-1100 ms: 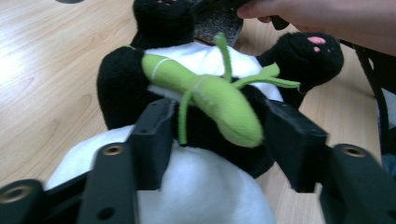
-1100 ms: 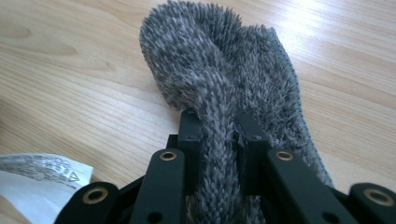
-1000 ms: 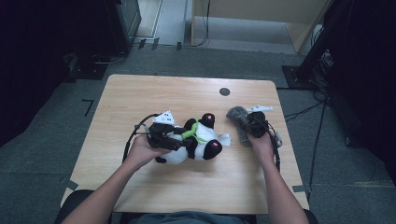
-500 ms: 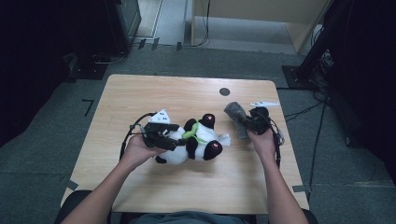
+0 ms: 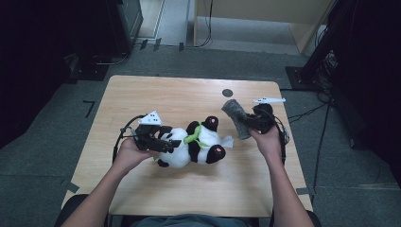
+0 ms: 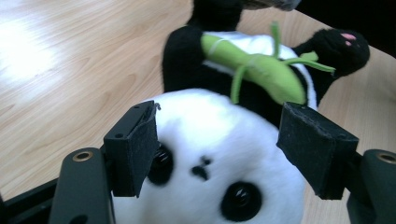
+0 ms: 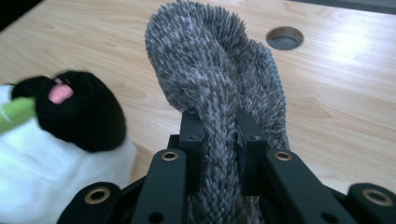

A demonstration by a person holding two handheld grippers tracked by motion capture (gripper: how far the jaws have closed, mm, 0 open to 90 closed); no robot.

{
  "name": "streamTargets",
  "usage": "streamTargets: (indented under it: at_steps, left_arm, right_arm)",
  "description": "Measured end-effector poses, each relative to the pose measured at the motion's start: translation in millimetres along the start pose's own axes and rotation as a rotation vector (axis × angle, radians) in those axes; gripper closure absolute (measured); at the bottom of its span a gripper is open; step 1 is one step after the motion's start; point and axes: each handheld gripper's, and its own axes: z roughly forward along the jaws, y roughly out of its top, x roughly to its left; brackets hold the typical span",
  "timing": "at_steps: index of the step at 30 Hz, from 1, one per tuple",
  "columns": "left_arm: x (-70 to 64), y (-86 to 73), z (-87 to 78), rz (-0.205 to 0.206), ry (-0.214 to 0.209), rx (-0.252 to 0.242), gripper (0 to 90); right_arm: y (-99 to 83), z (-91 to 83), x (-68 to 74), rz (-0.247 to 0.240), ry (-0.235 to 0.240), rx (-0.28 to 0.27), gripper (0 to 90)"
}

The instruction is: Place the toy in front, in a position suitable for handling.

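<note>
A plush panda (image 5: 191, 146) lay on its back near the middle of the wooden table (image 5: 189, 92), a green bamboo sprig (image 6: 254, 67) across its chest. The left gripper (image 5: 161, 142) held its jaws apart on either side of the panda's white head. To the right, the right gripper (image 5: 250, 124) had its jaws clamped on a fuzzy grey sock (image 5: 236, 118), lifted just beside the panda's foot.

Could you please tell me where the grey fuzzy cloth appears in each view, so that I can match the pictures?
High view: grey fuzzy cloth right of centre, clamped in the right gripper.
Left gripper view: a grey sliver at the top edge, too blurred to be sure.
Right gripper view: centre, rising between the jaws.
Shared landmark: plush panda.
</note>
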Motion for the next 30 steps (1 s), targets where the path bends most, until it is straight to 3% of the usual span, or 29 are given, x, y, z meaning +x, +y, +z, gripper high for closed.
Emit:
streamTargets:
  at_steps: [2,6,11,12,14,15,19,21,23,25,28,29,30]
  left_arm:
    - [2.2,-5.1,-5.9,-0.017,0.013,-0.011,28.5]
    - [1.3,-12.5,-9.5,-0.004,0.04,-0.039,28.7]
    - [-3.4,-20.2,-8.8,-0.017,0.038,-0.019,28.2]
    - [-5.0,-21.8,-8.2,-0.017,0.037,-0.017,27.5]
    - [-7.1,-24.3,-7.6,-0.023,0.04,-0.016,27.4]
    - [-10.1,-26.3,-7.9,-0.014,0.077,-0.01,27.7]
    - [-14.4,-32.7,-9.9,-0.03,0.081,-0.015,29.0]
    - [-17.0,-37.1,-12.7,-0.021,0.111,-0.029,28.8]
    - [-16.0,-38.2,-13.0,-0.032,0.1,-0.034,28.7]
    - [-12.7,-42.7,-8.7,-0.073,0.095,-0.015,28.3]
    - [-12.3,-45.2,-5.8,-0.089,0.098,-0.001,28.1]
    - [-13.3,-46.6,-5.2,-0.094,0.099,-0.014,27.8]
    - [-13.3,-46.6,-5.2,-0.094,0.099,-0.014,27.3]
  right_arm:
    - [4.1,-3.5,3.6,-0.005,0.014,-0.008,77.6]
    - [11.5,-9.1,9.9,-0.009,0.036,-0.015,77.6]
    - [24.3,-16.1,25.8,-0.048,0.084,-0.03,77.5]
    - [29.6,-16.6,36.3,-0.081,0.103,-0.029,77.5]
    - [33.3,-16.4,45.5,-0.102,0.118,-0.022,77.4]
    - [35.2,-15.9,50.8,-0.115,0.13,-0.021,77.4]
    - [42.3,-13.3,72.3,-0.167,0.178,-0.008,77.3]
    - [45.6,-11.9,83.6,-0.19,0.201,-0.002,77.3]
    - [48.3,-9.4,94.9,-0.213,0.227,0.0,77.3]
    - [50.5,-5.1,106.1,-0.231,0.249,0.01,77.3]
    - [51.9,0.6,117.3,-0.253,0.278,0.021,77.2]
    - [53.2,6.6,129.5,-0.267,0.313,0.034,77.3]
    - [53.2,6.6,129.5,-0.267,0.313,0.034,77.3]
